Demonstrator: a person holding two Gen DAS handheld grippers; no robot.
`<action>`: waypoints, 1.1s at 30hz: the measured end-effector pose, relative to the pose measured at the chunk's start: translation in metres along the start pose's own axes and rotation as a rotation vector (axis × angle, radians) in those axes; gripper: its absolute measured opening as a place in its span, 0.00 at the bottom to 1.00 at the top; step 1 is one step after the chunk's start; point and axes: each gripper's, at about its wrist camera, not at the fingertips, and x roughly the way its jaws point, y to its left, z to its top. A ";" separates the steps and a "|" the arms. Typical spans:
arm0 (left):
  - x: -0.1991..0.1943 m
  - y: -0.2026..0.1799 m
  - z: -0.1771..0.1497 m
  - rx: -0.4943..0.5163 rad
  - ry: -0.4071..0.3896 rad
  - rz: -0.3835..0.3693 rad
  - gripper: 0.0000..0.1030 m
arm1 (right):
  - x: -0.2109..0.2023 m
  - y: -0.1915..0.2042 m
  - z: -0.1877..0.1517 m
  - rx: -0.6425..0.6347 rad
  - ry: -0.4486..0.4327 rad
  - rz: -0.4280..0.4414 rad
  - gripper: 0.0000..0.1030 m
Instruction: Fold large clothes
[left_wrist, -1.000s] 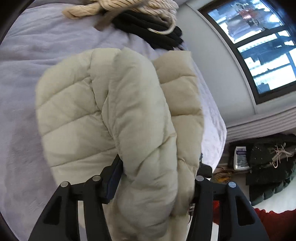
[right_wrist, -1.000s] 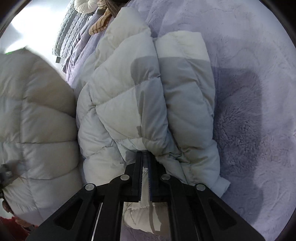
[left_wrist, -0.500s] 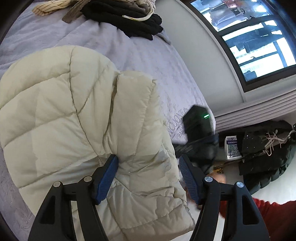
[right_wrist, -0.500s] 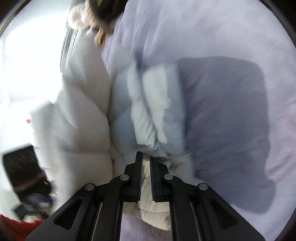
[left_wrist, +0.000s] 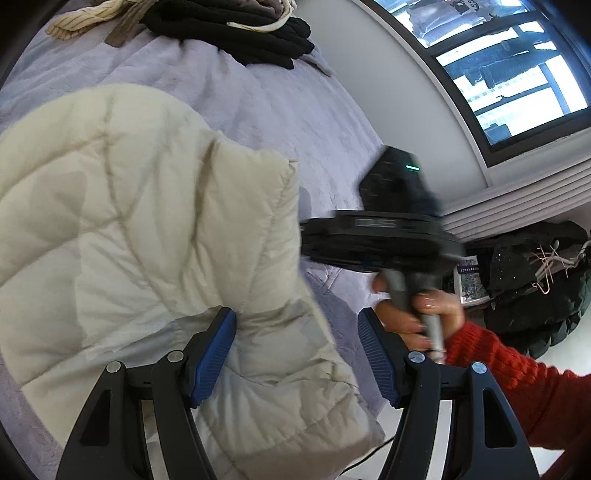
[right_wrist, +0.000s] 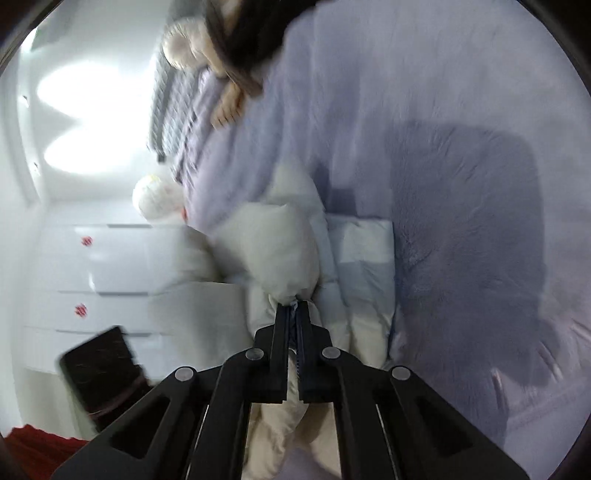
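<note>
A cream quilted puffer jacket (left_wrist: 147, 221) lies folded on the lavender bed blanket (left_wrist: 258, 110). My left gripper (left_wrist: 295, 317) is open over its near corner. The left blue pad (left_wrist: 214, 347) touches the fabric and the right pad (left_wrist: 373, 354) stands clear of it. In the blurred right wrist view, my right gripper (right_wrist: 293, 306) is shut on a pinched edge of the jacket (right_wrist: 280, 247), lifted off the blanket (right_wrist: 461, 221). In the left wrist view, a hand (left_wrist: 417, 314) in a red sleeve holds the right gripper's black housing (left_wrist: 388, 236) beside the jacket.
A pile of black and striped clothes (left_wrist: 229, 26) lies at the far end of the bed. A window (left_wrist: 498, 55) fills the wall to the right, with dark clothes and hangers (left_wrist: 535, 277) below it. White drawers (right_wrist: 92, 277) stand beside the bed.
My left gripper has let go of the thick fold and opened, and the jacket now lies flatter on the bed. The right gripper, still shut on the edge, has swung sideways into the left view.
</note>
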 end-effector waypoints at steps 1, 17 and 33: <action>0.005 -0.001 0.000 0.010 0.008 -0.001 0.66 | 0.009 -0.006 0.004 0.007 0.023 0.001 0.03; 0.036 -0.020 -0.011 0.151 0.038 0.088 0.66 | -0.019 0.031 0.009 -0.112 0.069 -0.112 0.85; 0.030 -0.043 -0.016 0.174 0.020 0.136 0.66 | 0.020 0.048 0.011 -0.163 0.264 -0.234 0.85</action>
